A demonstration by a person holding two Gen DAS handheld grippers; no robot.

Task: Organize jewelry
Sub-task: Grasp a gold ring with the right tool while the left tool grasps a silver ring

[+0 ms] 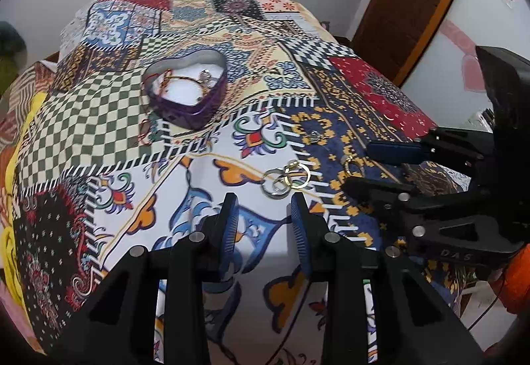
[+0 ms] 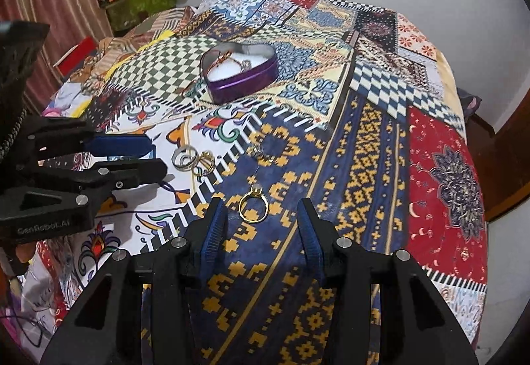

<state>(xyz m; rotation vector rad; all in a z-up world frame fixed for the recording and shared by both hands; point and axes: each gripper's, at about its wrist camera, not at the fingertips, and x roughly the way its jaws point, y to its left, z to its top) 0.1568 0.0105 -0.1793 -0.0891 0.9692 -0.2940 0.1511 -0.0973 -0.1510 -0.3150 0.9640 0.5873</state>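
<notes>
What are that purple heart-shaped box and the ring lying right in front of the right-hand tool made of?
The heart-shaped box looks like thin painted metal, a tin: its glossy purple wall carries a bright streak and its inside wall looks silvery. It could be lacquered card; I cannot be sure. The gold ring looks like polished yellow metal, shiny along the band, with a small pale stone or bead on top. Whether it is real gold cannot be told.

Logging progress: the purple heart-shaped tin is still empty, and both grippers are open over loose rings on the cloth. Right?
Not empty: the purple heart-shaped tin already holds jewelry, clear in the right wrist view. Both the left gripper and right gripper are open over rings.
</notes>
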